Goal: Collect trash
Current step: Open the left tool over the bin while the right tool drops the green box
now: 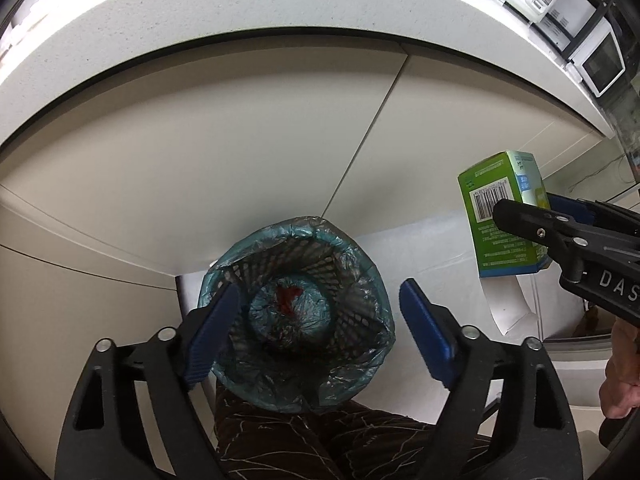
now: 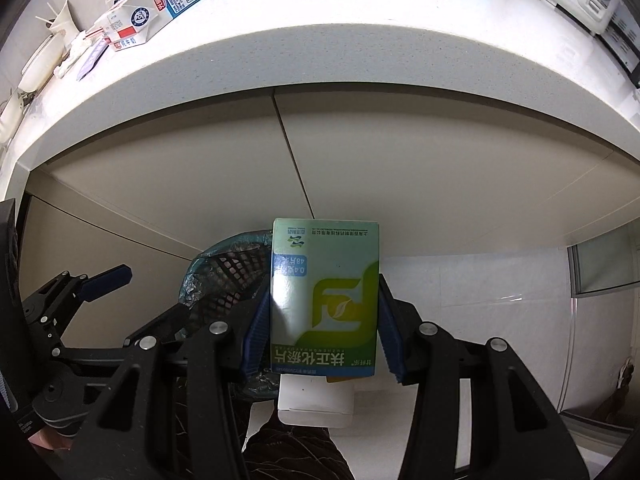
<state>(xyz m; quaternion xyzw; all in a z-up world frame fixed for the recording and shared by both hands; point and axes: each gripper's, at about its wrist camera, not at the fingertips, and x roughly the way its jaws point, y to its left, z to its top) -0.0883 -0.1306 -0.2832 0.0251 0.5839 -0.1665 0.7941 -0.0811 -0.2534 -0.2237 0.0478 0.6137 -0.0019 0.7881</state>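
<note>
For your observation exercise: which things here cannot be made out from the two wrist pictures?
- Bin contents: left wrist view shows only a red scrap on crumpled liner.
- Green box underside: right wrist view, the right claw covers its sides.
- Milk carton print: too small, cut by the top edge.

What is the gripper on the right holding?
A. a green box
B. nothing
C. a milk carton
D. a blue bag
A: the right gripper has its blue pads pressed on both sides of the green box, held up beside the trash basket.
</note>
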